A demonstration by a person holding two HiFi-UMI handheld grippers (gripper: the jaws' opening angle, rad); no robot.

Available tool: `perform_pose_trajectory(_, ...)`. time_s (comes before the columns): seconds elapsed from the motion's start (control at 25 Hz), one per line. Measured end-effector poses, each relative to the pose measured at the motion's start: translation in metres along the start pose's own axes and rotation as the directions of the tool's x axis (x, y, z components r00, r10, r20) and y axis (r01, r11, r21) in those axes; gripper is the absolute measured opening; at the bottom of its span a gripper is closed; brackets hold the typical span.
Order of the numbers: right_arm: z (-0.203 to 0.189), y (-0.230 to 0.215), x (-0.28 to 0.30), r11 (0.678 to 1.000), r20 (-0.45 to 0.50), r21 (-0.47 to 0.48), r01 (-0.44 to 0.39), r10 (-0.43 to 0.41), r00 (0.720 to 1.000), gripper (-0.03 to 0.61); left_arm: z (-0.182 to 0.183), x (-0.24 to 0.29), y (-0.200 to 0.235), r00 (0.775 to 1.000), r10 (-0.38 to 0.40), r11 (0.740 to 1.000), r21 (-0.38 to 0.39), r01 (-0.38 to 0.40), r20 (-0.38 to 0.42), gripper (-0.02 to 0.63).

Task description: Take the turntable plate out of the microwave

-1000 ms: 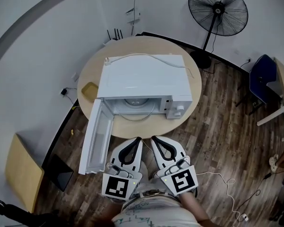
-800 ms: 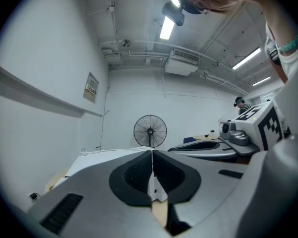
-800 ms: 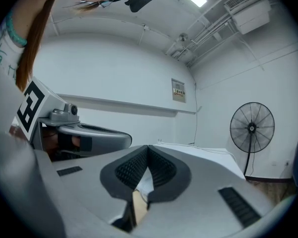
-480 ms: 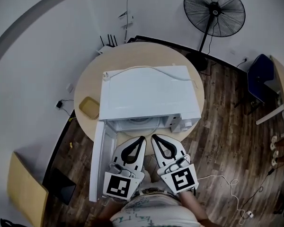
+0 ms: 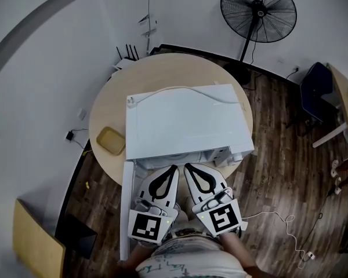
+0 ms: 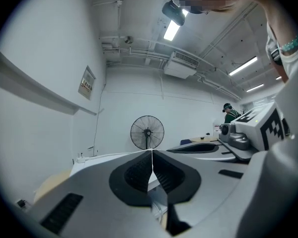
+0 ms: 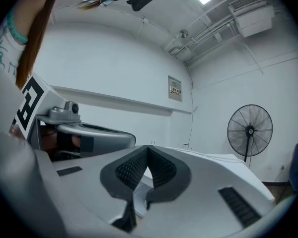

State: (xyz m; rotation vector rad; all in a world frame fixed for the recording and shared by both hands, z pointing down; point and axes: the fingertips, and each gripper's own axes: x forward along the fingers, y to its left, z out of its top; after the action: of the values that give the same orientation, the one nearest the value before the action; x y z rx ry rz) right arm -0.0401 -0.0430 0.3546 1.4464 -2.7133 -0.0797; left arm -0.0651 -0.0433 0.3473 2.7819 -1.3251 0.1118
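The left gripper (image 5: 173,168) and the right gripper (image 5: 187,167) are both fully closed with nothing between the jaws. They are held side by side and point level at the front of the white box-shaped microwave (image 5: 185,120). Its white door (image 5: 127,207) stands open at the left. The microwave's top hides the cavity, so the turntable plate cannot be seen. The microwave stands on a round light wooden table (image 5: 107,106), near a small yellow rectangular tray (image 5: 111,141).

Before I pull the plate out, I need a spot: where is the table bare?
Bare: the far arc of the round wooden table, behind the white microwave. Left holds a yellow tray; front is crowded by the open door.
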Motion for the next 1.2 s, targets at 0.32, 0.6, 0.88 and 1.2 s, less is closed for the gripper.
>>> perform_pose_trajectory(0.32,-0.005,0.004,0.017,0.999,-0.001,0.014,0.029,-0.029,1.000,-0.009,-0.006,-0.001,0.020,1.000,-0.018,1.000,-0.004,0.018,0.002,0.015)
perform_pose_trajectory(0.6,-0.011,-0.001,0.022,0.999,-0.008,0.022,0.027,-0.027,1.000,-0.009,-0.014,0.005,0.027,1.000,-0.004,1.000,-0.020,0.004,-0.003,0.015)
perform_pose_trajectory(0.88,-0.016,-0.014,0.029,0.999,-0.016,0.033,-0.023,0.024,1.000,-0.009,-0.020,0.018,0.027,0.999,0.034,0.999,-0.031,-0.035,-0.019,0.015)
perform_pose_trajectory(1.2,-0.023,-0.024,0.031,0.998,-0.027,0.018,-0.057,0.057,0.998,-0.009,-0.024,0.026,0.027,0.997,0.064,0.998,-0.013,-0.065,-0.041,0.017)
